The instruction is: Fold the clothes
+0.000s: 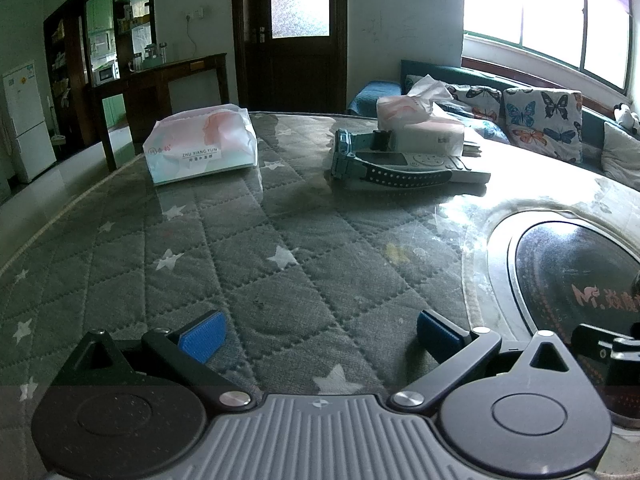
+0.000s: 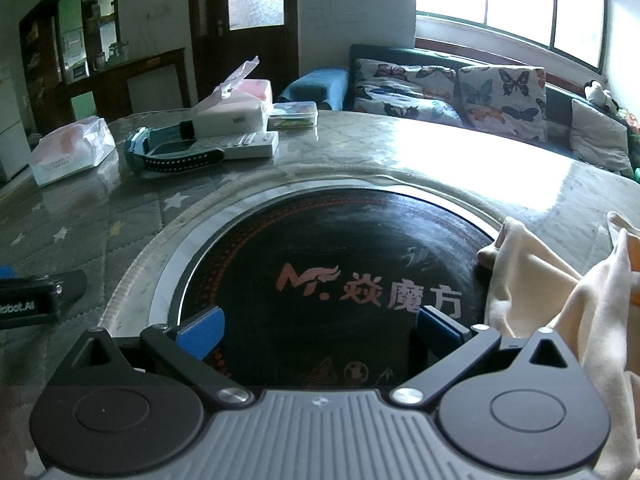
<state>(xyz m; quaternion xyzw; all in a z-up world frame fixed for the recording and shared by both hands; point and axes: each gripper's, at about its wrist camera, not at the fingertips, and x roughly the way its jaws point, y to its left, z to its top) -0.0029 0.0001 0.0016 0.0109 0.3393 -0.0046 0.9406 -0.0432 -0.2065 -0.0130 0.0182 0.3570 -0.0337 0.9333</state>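
Both pairs of jaws stand spread wide with nothing between them, which tells me the fold has not begun. My left gripper (image 1: pixel 318 334) hovers low over the quilted, star-patterned cover of the table (image 1: pixel 248 264), well to the left of the work, waiting its turn. My right gripper (image 2: pixel 318 330) sits over the round black hotplate (image 2: pixel 340 264) set into the table's middle, aimed forward, not at the cloth. The cream garment (image 2: pixel 560 304) lies rumpled just beside my right jaws, draped partly over the hotplate's right edge and running off the picture. It is bunched, so I judge it needs spreading flat before any fold. Clutter is pushed to the far side, I think to leave room: a tissue pack (image 1: pixel 202 142), a watch (image 1: pixel 372 164) and a remote (image 2: pixel 240 146).
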